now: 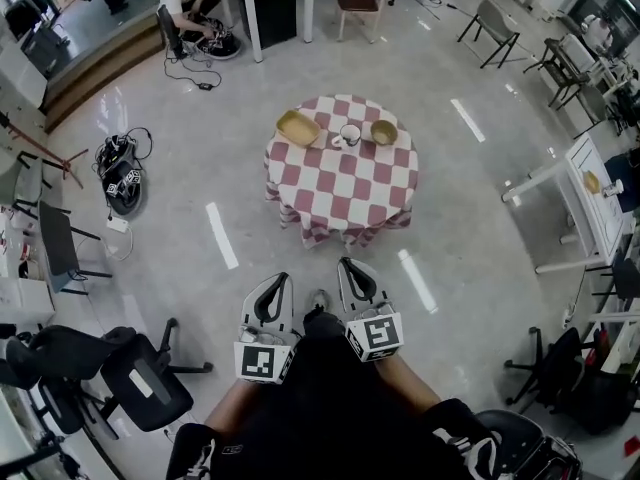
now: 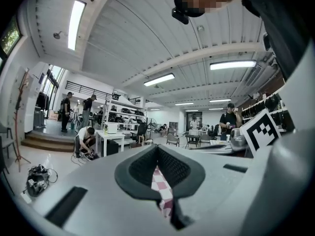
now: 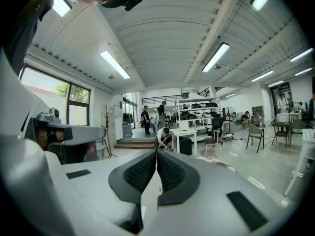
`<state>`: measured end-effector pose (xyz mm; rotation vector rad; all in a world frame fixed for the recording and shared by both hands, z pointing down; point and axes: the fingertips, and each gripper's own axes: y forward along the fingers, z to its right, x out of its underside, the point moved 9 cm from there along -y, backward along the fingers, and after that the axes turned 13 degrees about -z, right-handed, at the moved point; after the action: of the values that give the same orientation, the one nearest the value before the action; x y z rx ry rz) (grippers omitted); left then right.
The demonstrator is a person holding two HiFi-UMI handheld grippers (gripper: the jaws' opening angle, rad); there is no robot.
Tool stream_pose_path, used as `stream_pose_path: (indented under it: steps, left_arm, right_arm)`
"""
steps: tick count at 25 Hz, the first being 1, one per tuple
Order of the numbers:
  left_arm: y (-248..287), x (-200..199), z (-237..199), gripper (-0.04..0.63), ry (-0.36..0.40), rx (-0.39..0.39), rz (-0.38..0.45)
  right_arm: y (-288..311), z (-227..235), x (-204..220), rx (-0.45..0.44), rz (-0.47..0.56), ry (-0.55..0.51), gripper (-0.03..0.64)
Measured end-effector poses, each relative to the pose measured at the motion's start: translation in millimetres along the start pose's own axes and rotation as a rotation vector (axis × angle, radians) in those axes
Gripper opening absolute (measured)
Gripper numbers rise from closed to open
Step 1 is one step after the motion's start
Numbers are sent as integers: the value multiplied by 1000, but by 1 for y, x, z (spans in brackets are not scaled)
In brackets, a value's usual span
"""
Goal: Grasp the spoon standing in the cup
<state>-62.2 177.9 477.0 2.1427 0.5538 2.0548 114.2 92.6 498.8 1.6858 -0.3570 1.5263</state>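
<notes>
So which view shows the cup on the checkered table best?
The head view: the white cup stands on the checkered table, in full sight though far off and small. The left gripper view shows only a strip of the checkered cloth past its jaws; the right gripper view shows no cup.

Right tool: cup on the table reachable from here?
Probably not yet: the right tool is shut, held by the body, short of the table, and the cup stands at its far side.

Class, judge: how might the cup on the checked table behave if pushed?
The cup looks small, so probably light; a push may slide it. It stands on a tablecloth, which could bunch and tip it. Fragility: too distant to tell.
</notes>
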Motion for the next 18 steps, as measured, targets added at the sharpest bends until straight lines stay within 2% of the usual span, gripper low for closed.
stream_pose_path:
  steps: [3, 9, 18]
  left_arm:
    - [29, -14, -1, 9, -4, 1, 24]
    - [78, -27, -3, 9, -14, 29, 3]
    - [168, -54, -33, 9, -9, 94, 1]
  right_arm:
    - [19, 26, -12, 10, -1, -20, 28]
    - [51, 65, -14, 39, -45, -10, 29]
    - [124, 117, -23, 78, -130, -24, 29]
